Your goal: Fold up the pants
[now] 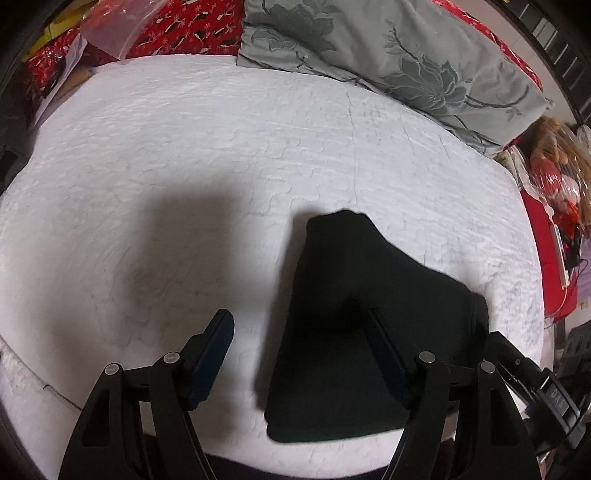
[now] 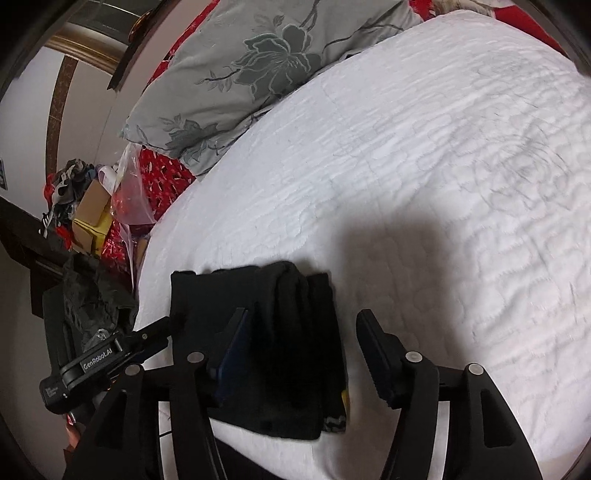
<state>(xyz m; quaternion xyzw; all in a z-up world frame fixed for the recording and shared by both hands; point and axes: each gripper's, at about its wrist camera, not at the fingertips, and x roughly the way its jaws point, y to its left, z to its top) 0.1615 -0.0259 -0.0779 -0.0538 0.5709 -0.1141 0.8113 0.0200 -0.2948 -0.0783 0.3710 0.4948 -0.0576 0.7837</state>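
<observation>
The black pants [image 1: 354,332] lie folded into a compact bundle on the white quilted bed [image 1: 221,147], near its front edge. My left gripper [image 1: 301,317] is open above the bundle's left edge, holding nothing. In the right wrist view the pants [image 2: 284,332] show several stacked folded layers. My right gripper [image 2: 303,317] is open over the bundle's right part, its right finger [image 2: 373,343] over bare quilt [image 2: 406,166]. The other gripper [image 2: 110,354] shows at the bundle's left side, and the right gripper's body [image 1: 532,380] shows at the right.
A grey flowered pillow [image 1: 399,55] lies at the bed's far side, also in the right wrist view [image 2: 258,66]. Red patterned bedding [image 1: 184,26], a clear plastic bag [image 2: 133,192] and boxes [image 2: 92,214] sit beside the bed. A doll [image 1: 557,162] lies at the right.
</observation>
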